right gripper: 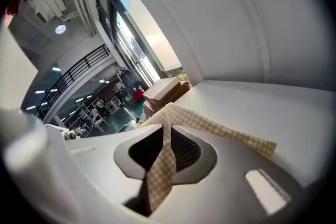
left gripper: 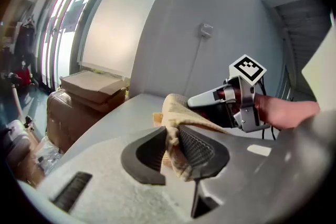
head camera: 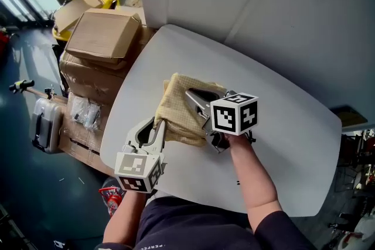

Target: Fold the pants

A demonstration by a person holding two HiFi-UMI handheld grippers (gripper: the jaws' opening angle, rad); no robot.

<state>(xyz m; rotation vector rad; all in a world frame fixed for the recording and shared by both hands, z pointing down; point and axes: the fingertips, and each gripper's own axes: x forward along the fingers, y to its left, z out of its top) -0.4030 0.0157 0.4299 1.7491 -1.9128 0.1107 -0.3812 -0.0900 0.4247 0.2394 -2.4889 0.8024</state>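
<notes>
While both claws bite into it, the checked yellow pants (head camera: 176,109) sit bunched in a part-folded pile near the middle of the white rounded table (head camera: 281,126). The left gripper (head camera: 159,126) is pinched tight on the pile's near left edge. The right gripper (head camera: 190,93) is nipped on a thin fold of the same cloth. It looks like a light, limp woven fabric with a fine check. It should drape and sag rather than hold a crease, so I'd take it by its edges and corners, both ends together.
</notes>
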